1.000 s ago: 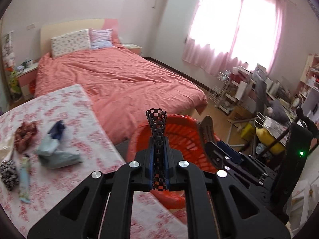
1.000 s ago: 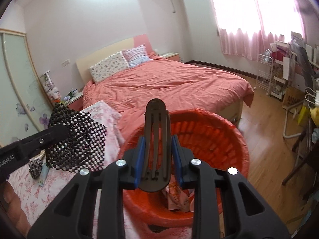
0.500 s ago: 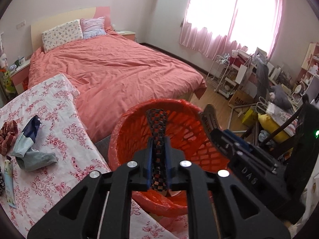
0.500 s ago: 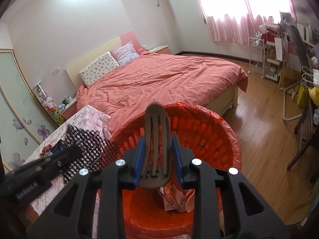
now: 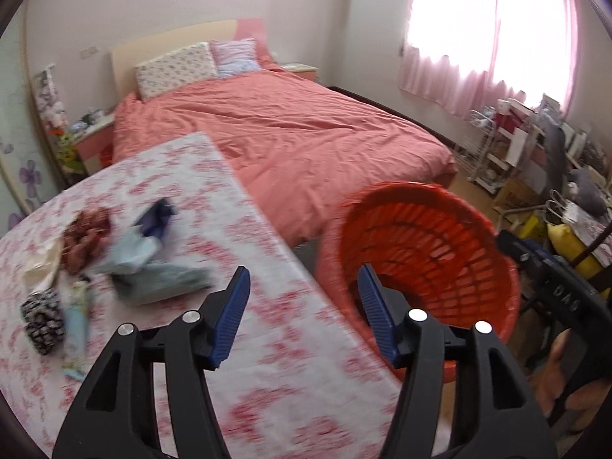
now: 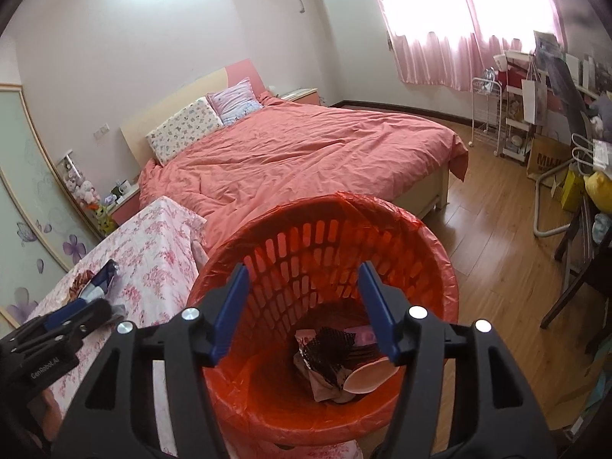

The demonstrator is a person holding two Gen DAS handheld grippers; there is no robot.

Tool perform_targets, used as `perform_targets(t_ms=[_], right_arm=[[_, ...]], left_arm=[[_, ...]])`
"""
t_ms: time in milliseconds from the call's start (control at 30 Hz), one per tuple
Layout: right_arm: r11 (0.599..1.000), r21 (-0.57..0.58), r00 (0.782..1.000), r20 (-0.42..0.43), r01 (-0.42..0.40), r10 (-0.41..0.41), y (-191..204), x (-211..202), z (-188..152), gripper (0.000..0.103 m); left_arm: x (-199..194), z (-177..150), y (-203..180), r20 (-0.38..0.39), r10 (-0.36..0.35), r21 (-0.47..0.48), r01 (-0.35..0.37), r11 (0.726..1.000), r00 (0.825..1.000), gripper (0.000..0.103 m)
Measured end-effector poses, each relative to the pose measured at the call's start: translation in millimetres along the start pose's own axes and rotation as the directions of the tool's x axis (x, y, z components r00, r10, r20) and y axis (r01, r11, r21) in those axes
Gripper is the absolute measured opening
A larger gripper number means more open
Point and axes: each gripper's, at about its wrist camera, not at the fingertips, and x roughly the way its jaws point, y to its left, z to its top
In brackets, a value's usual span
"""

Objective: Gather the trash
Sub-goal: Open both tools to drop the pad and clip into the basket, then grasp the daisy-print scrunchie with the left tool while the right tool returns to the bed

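An orange basket (image 6: 420, 229) lined with a red bag stands beside the table; it also shows in the left wrist view (image 5: 478, 206). Inside lie black foam netting (image 6: 329, 348), a black fork, a pink spoon-like piece (image 6: 367, 375) and crumpled wrappers. My right gripper (image 6: 304, 306) is open and empty above the basket. My left gripper (image 5: 304, 306) is open and empty over the table's edge by the basket. Trash lies on the floral tablecloth (image 5: 267, 363): a blue-grey wrapper (image 5: 153, 267), a reddish scrunched item (image 5: 86, 237), a black-and-white netting piece (image 5: 42, 319), a thin packet (image 5: 78, 329).
A bed (image 5: 298, 130) with a salmon cover lies beyond the table and basket. Cluttered shelves and a chair (image 6: 535, 114) stand on the right over wooden floor. The other gripper's body (image 5: 566, 306) shows right of the basket.
Both grippers have opened. The netting left the left gripper and the fork left the right gripper; both lie in the basket. The left gripper has swung left toward the table.
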Motion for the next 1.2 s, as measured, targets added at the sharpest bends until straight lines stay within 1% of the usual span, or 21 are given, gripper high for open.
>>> perform_targets(t_ms=[200,233,333,400,433,500,600,700,767,967,1067,1100,1167,1200], right_arm=[[0.999,-0.043,1.000,-0.012,-0.015,0.015,24,-3,-5,0.061],[0.999,-0.051,1.000,-0.015,-0.019,0.018,28,-3,-6,0.062],[0.997,-0.072,0.999,-0.025,-0.033,0.031,42,-4,-10,0.063],[0.996,-0.084,0.999,-0.030,-0.040,0.037,51,-4,-14,0.066],[0.994,-0.095,0.998,-0.034,-0.048,0.045,59,-3,-17,0.068],[0.991,-0.116,0.998,-0.040,-0.060,0.055,71,-3,-21,0.071],[0.985,-0.155,0.997,-0.049,-0.074,0.067,89,-1,-29,0.076],[0.977,-0.193,0.995,-0.063,-0.090,0.079,106,1,-38,0.078],[0.972,-0.210,0.993,-0.079,-0.106,0.091,116,3,-42,0.079],[0.959,-0.249,0.987,-0.111,-0.138,0.114,141,7,-54,0.079],[0.954,-0.259,0.985,-0.123,-0.149,0.121,151,10,-57,0.079],[0.952,-0.263,0.984,-0.129,-0.155,0.124,155,11,-59,0.079],[0.950,-0.268,0.982,-0.139,-0.162,0.129,161,13,-62,0.079],[0.948,-0.271,0.981,-0.143,-0.166,0.131,164,13,-63,0.079]], left_arm=[[-12,-16,48,-0.001,0.112,-0.046,-0.112,0.993,0.994,0.063],[-16,-21,61,-0.002,0.148,-0.059,-0.148,0.987,0.989,0.064],[-24,-29,96,-0.012,0.218,-0.096,-0.219,0.971,0.976,0.067],[-29,-37,116,-0.017,0.257,-0.116,-0.257,0.959,0.966,0.071],[-33,-42,130,-0.021,0.290,-0.133,-0.290,0.948,0.957,0.073],[-38,-50,153,-0.030,0.331,-0.162,-0.331,0.929,0.943,0.076],[-42,-59,185,-0.040,0.375,-0.214,-0.374,0.902,0.926,0.077],[-40,-67,211,-0.051,0.393,-0.268,-0.392,0.880,0.918,0.077],[-38,-69,224,-0.059,0.384,-0.298,-0.383,0.874,0.922,0.077],[-24,-64,233,-0.064,0.357,-0.330,-0.358,0.874,0.932,0.077],[-16,-63,233,-0.074,0.349,-0.317,-0.354,0.880,0.934,0.077],[-12,-62,232,-0.078,0.351,-0.309,-0.357,0.881,0.933,0.076],[-4,-60,231,-0.093,0.347,-0.299,-0.359,0.884,0.933,0.068],[-1,-61,232,-0.102,0.340,-0.302,-0.354,0.885,0.935,0.065]])
